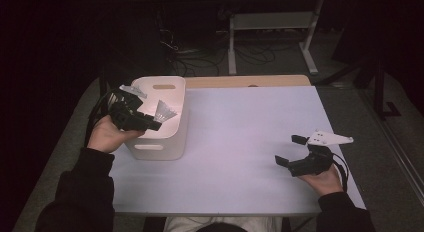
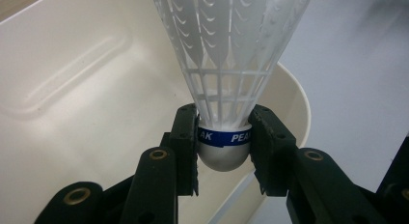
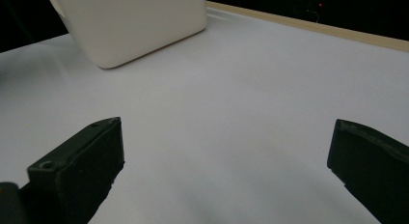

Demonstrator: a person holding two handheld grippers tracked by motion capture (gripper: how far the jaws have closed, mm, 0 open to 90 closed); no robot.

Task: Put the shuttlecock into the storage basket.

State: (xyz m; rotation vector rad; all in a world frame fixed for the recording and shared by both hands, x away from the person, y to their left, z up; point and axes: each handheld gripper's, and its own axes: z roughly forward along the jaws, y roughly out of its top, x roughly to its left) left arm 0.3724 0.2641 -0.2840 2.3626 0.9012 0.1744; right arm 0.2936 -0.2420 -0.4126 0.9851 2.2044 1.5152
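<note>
The left tool sits at about nine o'clock on the table, its jaws clamped on the rounded cork of a white shuttlecock, just under the blue band. It holds the shuttlecock over the open cream bin, skirt pointing away from the hand toward three o'clock. The right tool rests near four o'clock with its jaws wide apart and nothing between them. The grip is on a curved, smooth dome, so I'd worry the cork could squirt out. If the jaws part while the shuttlecock hangs near the rim, the light skirt may catch the edge and tip it onto the table.
</note>
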